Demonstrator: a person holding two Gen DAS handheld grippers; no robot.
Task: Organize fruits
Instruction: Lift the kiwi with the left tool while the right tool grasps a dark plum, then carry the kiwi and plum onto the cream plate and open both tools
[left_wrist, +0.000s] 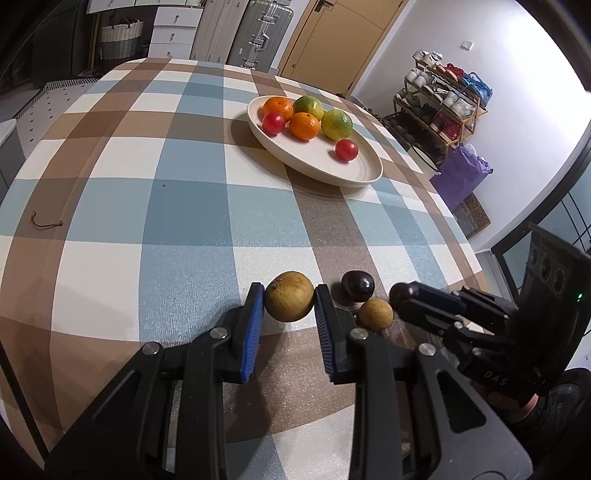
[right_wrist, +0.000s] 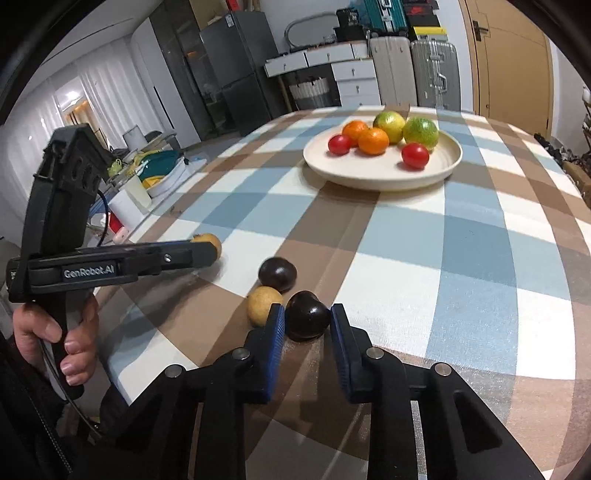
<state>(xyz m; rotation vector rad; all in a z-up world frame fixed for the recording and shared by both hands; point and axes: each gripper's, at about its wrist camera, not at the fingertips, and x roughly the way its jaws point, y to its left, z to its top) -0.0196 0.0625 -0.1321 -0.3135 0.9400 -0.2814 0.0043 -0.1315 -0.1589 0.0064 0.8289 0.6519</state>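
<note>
- The large brown fruit (left_wrist: 289, 301) is near the table's front edge, pinched between both blue pads of the left gripper (left_wrist: 289, 301).
- Just beside it, a dark plum (right_wrist: 307, 315) sits between the right gripper (right_wrist: 307, 320) fingers; the left pad touches it, the right shows a slim gap.
- A small brown fruit (right_wrist: 263, 305) and another plum (right_wrist: 277, 274) lie close by.
- Farther back, the cream plate (right_wrist: 382, 175) holds citrus and tomatoes.

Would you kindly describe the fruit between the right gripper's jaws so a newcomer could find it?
Start at the cream plate on the checked tablecloth, then come to the near edge, where loose fruits lie. It is the dark purple fruit between the right gripper jaws, nearer than its dark twin and beside a small tan fruit.
</note>
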